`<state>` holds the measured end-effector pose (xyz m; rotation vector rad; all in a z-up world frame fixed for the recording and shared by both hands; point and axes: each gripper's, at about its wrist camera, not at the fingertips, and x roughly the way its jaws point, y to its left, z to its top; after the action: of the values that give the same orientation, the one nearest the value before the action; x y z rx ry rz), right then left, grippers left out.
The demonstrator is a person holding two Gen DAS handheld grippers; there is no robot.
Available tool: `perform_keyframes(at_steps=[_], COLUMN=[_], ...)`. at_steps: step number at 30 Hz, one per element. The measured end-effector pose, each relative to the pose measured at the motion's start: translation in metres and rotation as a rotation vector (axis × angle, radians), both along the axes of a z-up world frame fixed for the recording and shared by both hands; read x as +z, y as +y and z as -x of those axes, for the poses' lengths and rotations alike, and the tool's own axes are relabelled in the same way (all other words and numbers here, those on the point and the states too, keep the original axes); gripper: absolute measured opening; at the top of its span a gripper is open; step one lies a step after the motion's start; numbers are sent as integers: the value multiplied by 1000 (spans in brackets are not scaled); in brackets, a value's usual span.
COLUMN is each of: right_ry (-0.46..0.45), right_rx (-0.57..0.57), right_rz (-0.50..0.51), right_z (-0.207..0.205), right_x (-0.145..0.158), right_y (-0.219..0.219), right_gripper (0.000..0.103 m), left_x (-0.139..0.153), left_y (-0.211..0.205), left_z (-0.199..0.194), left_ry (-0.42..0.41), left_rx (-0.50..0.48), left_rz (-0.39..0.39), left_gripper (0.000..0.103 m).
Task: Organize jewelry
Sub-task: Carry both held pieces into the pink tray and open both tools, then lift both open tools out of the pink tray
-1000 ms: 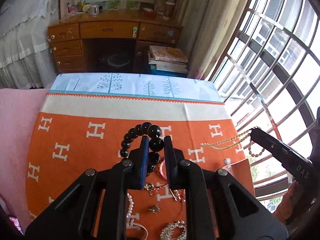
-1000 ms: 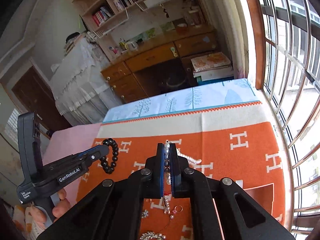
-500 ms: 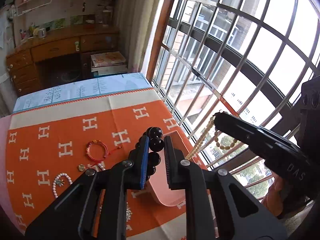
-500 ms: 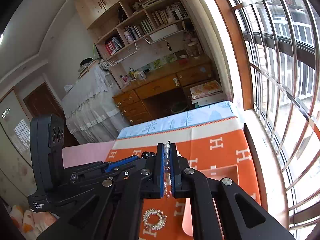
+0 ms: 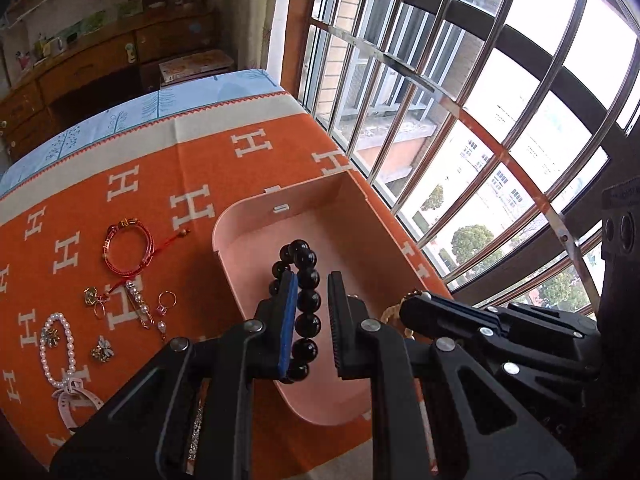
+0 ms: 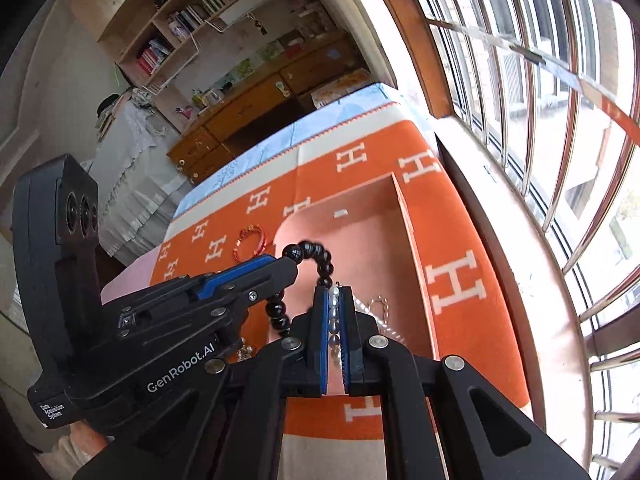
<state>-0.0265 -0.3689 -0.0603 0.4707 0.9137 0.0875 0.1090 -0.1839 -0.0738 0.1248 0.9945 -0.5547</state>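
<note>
A pink open box (image 5: 256,216) sits on the orange H-patterned cloth at the window side; it also shows in the right wrist view (image 6: 400,216). My left gripper (image 5: 312,280) holds a black bead bracelet (image 5: 306,276) over the box, the jaws slightly apart around the beads. The bracelet also shows in the right wrist view (image 6: 320,256). My right gripper (image 6: 335,292) is shut on a pearl necklace (image 6: 334,320) above the box's near part. Its strand hangs into the box.
Loose jewelry lies on the cloth (image 5: 140,168) left of the box: a red bangle (image 5: 128,248), a pearl bracelet (image 5: 56,348), small rings and brooches (image 5: 104,348). Window bars (image 5: 460,100) run along the right. A wooden desk (image 5: 80,68) stands beyond the table.
Both grippers have swung right from the jewelry pile to above the pink box, carrying the black bracelet and the pearl necklace. The left jaws look a little wider.
</note>
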Motion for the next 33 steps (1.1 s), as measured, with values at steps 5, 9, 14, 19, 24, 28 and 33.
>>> perform_keyframes(at_steps=[5,9,14,19,24,28,33], right_ry=[70,80,45,21,-26,-63,-128], right_rx=[7,8,17,21,-9,-10,-12], right_rz=[40,73,120,141,155,175,216], right_z=[-9,-10,-18,-22,-7,0,10], right_x=[-35,-48,-50,-31,-10,5,24], right_y=[11,20,41,57,56,65,79], right_gripper=[8,28,39,39,39,47,56], left_x=[-13,-12,-4,5,12,19,34], left_y=[11,28,49,70,89,104,128], left_z=[-6,-7,2,15,32,45,56], left_ry=[56,51,14,-21,-52,-80,-100], left_rx=[8,42,75,104,116,128,166], left_rz=[-4,-15,-4,1,-10,-14,7], left_gripper=[35,55,55,55,55,55,55])
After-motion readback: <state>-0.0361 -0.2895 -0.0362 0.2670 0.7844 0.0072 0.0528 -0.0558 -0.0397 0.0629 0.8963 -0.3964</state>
